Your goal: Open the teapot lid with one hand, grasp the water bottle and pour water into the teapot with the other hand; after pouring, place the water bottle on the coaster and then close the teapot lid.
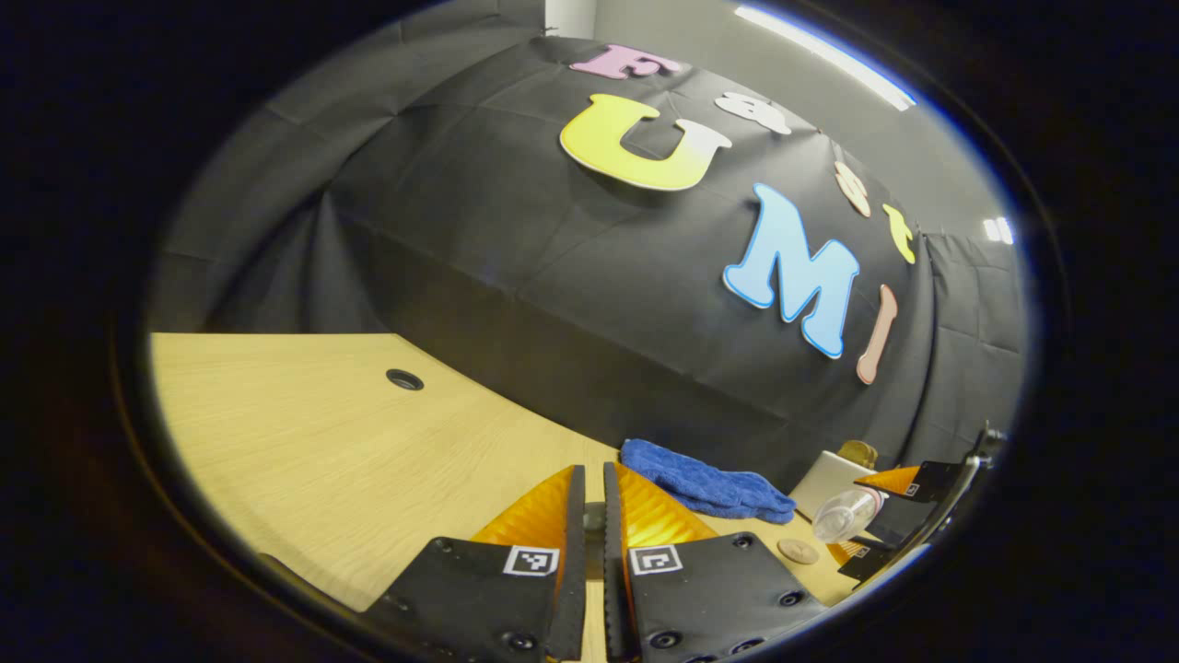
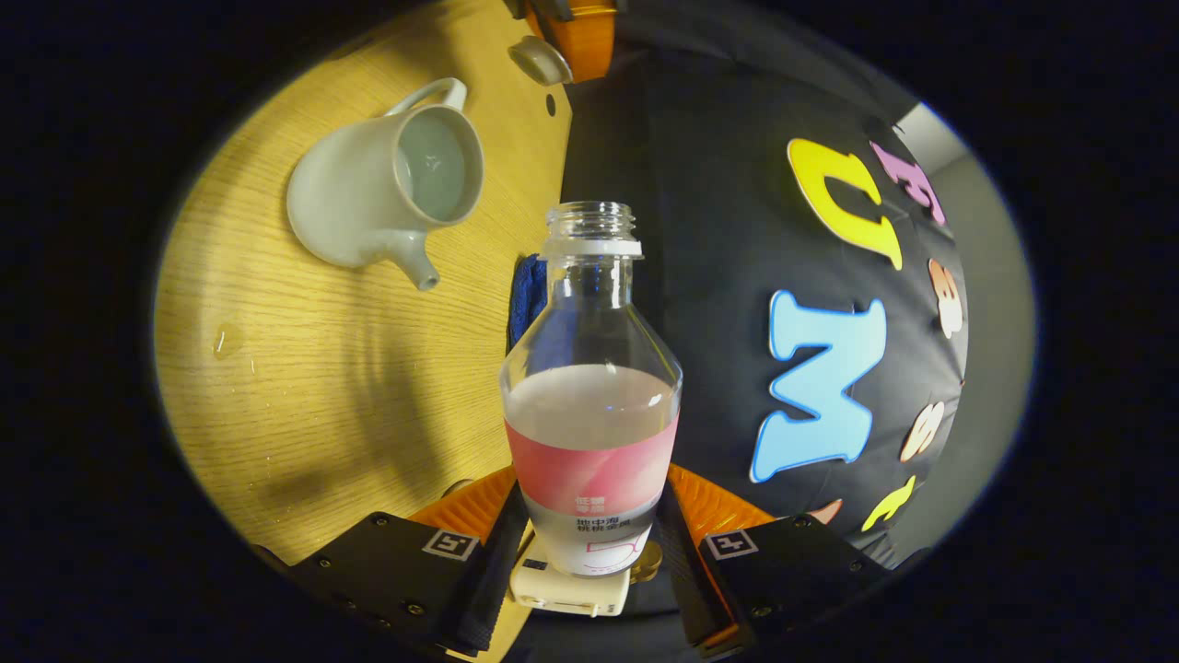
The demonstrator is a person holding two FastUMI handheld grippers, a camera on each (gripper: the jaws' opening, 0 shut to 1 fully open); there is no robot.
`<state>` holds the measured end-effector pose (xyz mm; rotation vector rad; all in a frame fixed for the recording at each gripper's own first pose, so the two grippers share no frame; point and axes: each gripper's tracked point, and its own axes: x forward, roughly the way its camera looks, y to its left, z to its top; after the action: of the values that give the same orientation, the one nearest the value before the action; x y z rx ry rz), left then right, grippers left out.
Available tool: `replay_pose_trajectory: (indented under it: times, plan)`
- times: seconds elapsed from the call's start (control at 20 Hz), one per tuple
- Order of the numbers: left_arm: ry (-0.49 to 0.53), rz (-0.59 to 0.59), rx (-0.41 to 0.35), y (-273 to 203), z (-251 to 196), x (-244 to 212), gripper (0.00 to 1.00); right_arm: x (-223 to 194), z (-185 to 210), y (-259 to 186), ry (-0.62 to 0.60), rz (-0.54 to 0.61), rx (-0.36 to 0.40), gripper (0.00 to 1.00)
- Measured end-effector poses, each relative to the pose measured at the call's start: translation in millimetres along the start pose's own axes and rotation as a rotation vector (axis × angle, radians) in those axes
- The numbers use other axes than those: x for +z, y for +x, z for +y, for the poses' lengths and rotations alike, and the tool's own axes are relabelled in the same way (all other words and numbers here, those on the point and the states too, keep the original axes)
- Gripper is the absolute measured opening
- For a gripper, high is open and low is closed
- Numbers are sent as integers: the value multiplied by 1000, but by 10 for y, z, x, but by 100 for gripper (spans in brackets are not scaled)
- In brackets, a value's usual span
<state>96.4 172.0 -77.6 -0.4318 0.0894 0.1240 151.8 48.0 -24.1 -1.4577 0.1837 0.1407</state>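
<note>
Right gripper view: water bottle (image 2: 590,405) clamped between fingers (image 2: 502,543).

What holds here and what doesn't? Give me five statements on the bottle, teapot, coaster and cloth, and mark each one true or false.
1. The bottle has no cap on. True.
2. The teapot has its lid on. False: it is open, with water inside.
3. The right tongs grip the bottle. True.
4. The bottle stands on the coaster. False: the coaster is bare, and the bottle is held in the tongs.
5. The cloth on the table is red. False: it is blue.
</note>
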Motion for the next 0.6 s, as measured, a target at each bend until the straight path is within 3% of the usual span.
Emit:
replay_pose_trajectory:
  times: [0.6]
  plan:
    - [82,8,-31,4,-159,-35,17,-590,291,169,760,135,224,75]
